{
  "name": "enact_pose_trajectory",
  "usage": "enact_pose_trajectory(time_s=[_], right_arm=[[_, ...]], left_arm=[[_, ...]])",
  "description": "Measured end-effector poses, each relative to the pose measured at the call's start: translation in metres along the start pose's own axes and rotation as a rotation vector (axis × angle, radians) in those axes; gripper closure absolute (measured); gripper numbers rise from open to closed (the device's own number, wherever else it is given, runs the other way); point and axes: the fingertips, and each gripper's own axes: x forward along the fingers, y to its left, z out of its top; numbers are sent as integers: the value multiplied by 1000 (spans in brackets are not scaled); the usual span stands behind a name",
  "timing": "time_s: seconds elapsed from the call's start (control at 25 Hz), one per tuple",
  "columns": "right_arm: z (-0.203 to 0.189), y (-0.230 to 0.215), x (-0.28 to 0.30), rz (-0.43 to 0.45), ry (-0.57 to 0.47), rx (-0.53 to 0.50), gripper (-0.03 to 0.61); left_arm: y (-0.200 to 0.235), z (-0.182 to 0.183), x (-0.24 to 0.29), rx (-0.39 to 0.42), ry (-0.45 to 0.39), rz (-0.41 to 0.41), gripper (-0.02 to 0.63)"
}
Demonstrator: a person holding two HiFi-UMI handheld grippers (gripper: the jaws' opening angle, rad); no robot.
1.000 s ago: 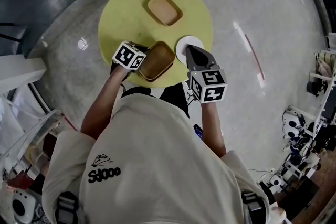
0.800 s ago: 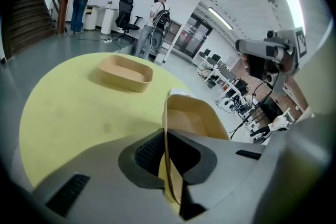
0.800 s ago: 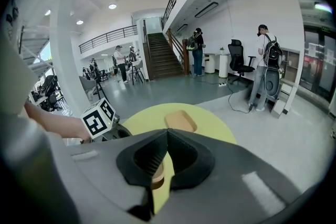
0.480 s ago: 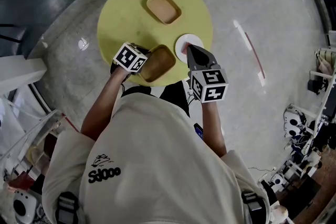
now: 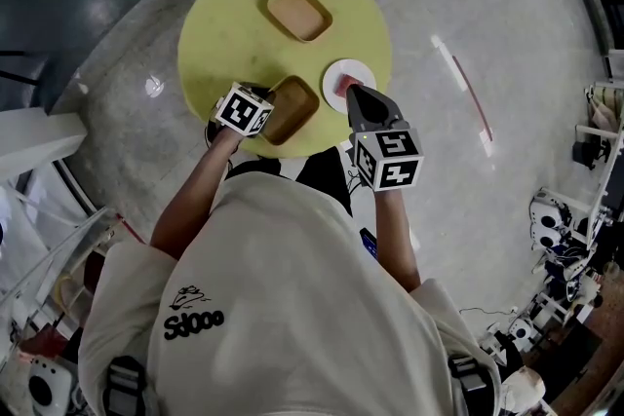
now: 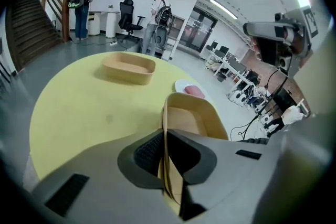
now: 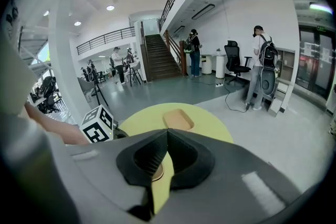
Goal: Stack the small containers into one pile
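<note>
Left gripper (image 6: pixel 165 136): jaws pinched on the near short wall of a tan rectangular container, the near container (image 6: pixel 194 118). One jaw was inside the wall and the other outside. The container extended away from the jaws over the round yellow table (image 6: pixel 79 113). In the head view it sat at the table's near edge. Could not tell whether its base touched the tabletop.

Second tan container of the same shape, the far container (image 5: pixel 297 12), stood open side up on the far part of the table, well apart from the held one. Nothing stacked on it.

White plate (image 5: pixel 349 78) lay on the table just to the right of the near container, with a pink item (image 6: pixel 195 91) on it.

Right gripper (image 7: pixel 167 132): jaws pressed together at the tips, nothing between them. In the head view it was above the table's near right edge, its tip at the white plate. Its own view looked across the table toward the far container and took in the left gripper's marker cube (image 7: pixel 98 124).

Background: people standing near an office chair (image 7: pixel 233 63), and a staircase (image 7: pixel 160 55).
</note>
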Motion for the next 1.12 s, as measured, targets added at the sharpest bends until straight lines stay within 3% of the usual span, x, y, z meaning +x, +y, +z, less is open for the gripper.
enact_pose_trajectory(time_s=[0.12, 0.2, 0.32, 0.56, 0.84, 1.12], right_arm=[[-1, 3, 0, 2, -2, -2, 568], [0, 4, -1, 3, -2, -2, 568], [0, 2, -1, 5, -1, -2, 568], [-3, 3, 2, 20, 8, -5, 568], [-1, -6, 5, 47, 20, -8, 568], [5, -20, 14, 89, 32, -15, 568]], left_arm=[[-1, -1, 1, 46, -4, 29, 592], [-3, 1, -1, 73, -25, 50, 532], [-2, 1, -2, 78, -26, 69, 523], [8, -19, 10, 43, 29, 61, 541], [0, -24, 19, 24, 17, 79, 589], [-1, -23, 21, 71, 49, 117, 584]])
